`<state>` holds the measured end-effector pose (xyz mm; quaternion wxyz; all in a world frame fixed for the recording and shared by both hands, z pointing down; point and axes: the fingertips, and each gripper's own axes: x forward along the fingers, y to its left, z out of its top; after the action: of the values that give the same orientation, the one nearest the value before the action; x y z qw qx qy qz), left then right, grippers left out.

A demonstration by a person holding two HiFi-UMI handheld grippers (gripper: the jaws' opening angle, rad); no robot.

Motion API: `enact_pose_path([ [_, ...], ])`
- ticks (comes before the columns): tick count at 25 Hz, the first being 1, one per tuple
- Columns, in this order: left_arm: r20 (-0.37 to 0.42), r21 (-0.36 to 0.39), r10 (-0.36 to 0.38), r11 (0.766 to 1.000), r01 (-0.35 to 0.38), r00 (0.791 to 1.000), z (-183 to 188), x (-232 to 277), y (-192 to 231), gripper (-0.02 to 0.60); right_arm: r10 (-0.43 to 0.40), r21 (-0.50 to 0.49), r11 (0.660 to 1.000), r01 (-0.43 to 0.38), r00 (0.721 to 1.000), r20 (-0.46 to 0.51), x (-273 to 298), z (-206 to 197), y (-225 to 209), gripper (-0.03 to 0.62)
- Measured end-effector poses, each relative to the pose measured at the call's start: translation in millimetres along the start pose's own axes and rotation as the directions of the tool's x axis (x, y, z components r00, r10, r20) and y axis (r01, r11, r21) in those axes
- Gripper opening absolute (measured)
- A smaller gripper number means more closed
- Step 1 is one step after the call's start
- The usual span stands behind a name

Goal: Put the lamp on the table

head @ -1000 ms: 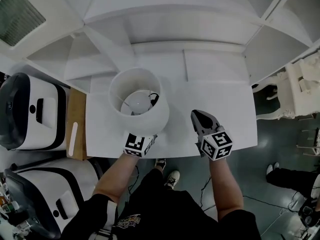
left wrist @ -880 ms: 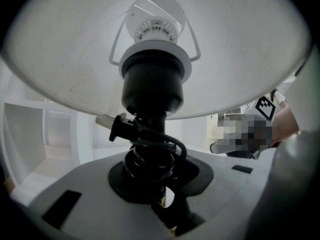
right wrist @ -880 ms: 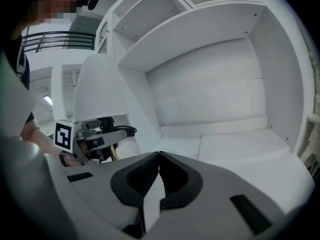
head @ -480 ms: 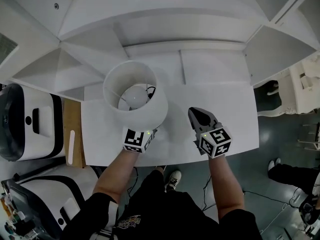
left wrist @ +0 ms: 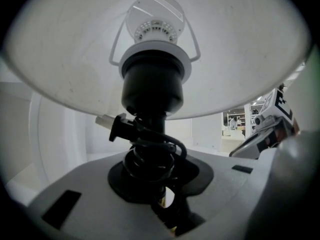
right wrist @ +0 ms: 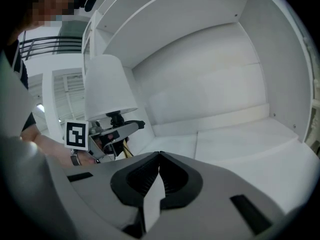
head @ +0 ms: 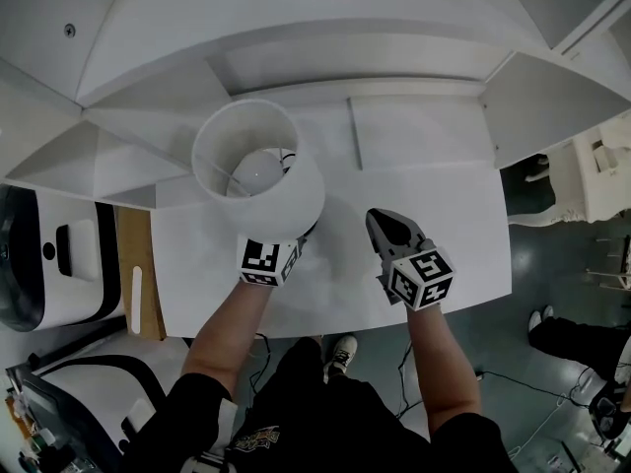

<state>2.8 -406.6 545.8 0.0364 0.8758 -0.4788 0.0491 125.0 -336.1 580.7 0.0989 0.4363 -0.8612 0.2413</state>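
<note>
One grip carries everything: the left gripper's jaws are clamped on the lamp's black stem just under the socket. The cord is coiled round the stem and the plug sticks out loose. The lamp is upright over the surface's back-left part; its base isn't visible, so I can't tell if it's touching. The right gripper is near the front edge, jaws together, empty. Risks:
- The top-heavy shade could pivot in the stem grip and tip on release.
- The cord or plug could snag the jaws on pull-back.
</note>
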Motion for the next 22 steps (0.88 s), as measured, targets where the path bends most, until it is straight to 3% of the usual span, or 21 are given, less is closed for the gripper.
enact_pose_path([
  [22, 0.036, 0.0, 0.057, 0.998, -0.057, 0.998, -8, 23, 20, 0.098, 0.001, 0.039, 0.999, -0.001, 1.0, -0.015, 14, -17, -7, 0.025],
])
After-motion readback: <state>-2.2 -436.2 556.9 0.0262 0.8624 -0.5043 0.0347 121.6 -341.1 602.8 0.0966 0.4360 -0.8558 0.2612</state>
